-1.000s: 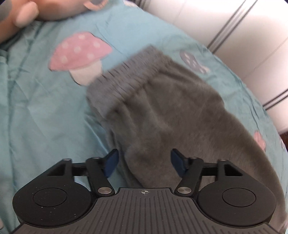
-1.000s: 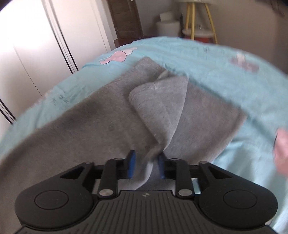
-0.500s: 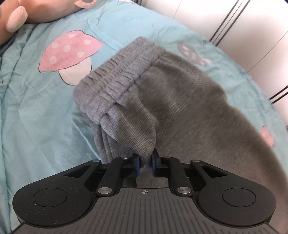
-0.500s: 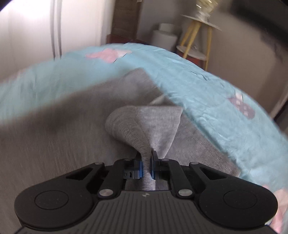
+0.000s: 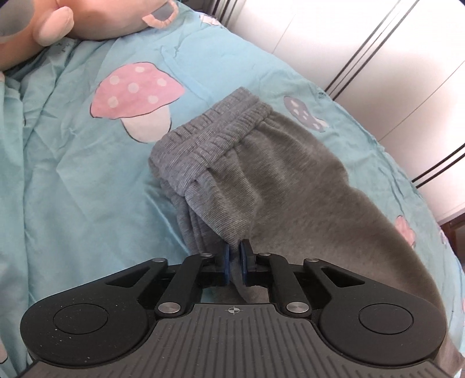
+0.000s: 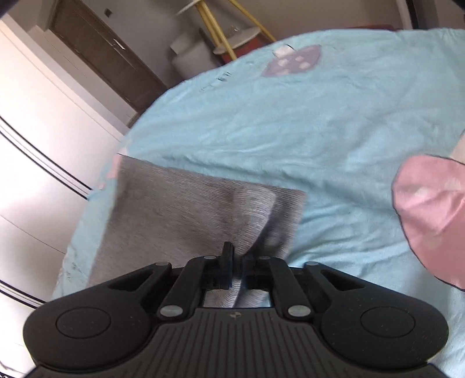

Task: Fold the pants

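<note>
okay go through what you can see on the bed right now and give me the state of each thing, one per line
Pants: grey, waistband end bunched and lifted, rest lying on the sheet.
Left tool: shut on pants near the waistband.
Right tool: pants fabric pinched between its fingers, jaws opening slightly.
Sheet: spread, wrinkled.
Plush toy: lying at the bed's edge.

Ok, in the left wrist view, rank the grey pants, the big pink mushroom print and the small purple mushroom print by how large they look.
1. grey pants, by far the largest
2. pink mushroom print
3. purple mushroom print, smallest, though it lies farther from the camera, which may shrink it.
</note>
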### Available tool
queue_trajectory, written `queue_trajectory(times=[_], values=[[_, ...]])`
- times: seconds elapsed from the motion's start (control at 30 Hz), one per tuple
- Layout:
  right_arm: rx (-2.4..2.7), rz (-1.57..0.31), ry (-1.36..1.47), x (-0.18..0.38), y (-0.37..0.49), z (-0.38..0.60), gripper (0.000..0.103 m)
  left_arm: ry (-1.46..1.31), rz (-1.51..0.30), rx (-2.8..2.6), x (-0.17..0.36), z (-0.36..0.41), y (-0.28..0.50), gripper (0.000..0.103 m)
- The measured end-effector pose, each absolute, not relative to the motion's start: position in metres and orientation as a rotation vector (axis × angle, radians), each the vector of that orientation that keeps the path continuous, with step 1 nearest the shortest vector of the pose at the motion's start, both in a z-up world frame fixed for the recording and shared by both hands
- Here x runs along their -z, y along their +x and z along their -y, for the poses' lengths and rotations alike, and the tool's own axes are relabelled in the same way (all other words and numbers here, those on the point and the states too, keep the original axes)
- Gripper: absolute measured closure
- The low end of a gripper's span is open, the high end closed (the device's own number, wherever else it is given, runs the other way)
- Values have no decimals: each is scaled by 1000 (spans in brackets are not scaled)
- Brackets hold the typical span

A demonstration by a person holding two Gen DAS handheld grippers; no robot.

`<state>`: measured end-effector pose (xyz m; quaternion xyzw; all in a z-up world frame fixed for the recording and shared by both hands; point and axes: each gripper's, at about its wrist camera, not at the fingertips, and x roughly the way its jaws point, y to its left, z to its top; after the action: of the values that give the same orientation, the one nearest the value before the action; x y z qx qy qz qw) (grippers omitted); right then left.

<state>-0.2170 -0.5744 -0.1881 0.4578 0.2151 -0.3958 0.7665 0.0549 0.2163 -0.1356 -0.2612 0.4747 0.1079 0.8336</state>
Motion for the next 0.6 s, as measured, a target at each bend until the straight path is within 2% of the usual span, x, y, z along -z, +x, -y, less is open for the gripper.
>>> queue_trajectory(times=[0.03, 0.07, 0.13, 0.17, 0.2, 0.27, 0.3, 0.33, 0.37, 0.47, 0.6], values=[[844, -462, 995, 187, -215, 574, 88, -554, -1010, -231, 135, -216, 56, 86], [837, -472, 996, 185, -211, 572, 80, -555, -1013, -232, 135, -215, 59, 75], [833, -488, 995, 189, -202, 574, 79, -556, -1003, -209, 136, -211, 64, 60], [828, -494, 990, 187, -203, 572, 78, -548, -1004, -202, 137, -209, 67, 55], [814, -496, 981, 187, -200, 572, 75, -537, -1011, -203, 139, -205, 72, 55], [804, -496, 973, 184, -198, 567, 73, -529, -1042, -214, 148, -201, 80, 62], [810, -498, 960, 184, -196, 566, 75, -535, -1068, -227, 153, -200, 83, 72], [813, -509, 945, 182, -197, 561, 82, -538, -1084, -245, 156, -201, 86, 93], [820, -527, 928, 180, -195, 560, 98, -535, -1090, -255, 157, -202, 87, 93], [819, -542, 930, 173, -195, 561, 99, -568, -1048, -242, 145, -210, 78, 94], [784, -422, 1010, 153, -218, 568, 99, -650, -1000, -207, 126, -227, 57, 94]])
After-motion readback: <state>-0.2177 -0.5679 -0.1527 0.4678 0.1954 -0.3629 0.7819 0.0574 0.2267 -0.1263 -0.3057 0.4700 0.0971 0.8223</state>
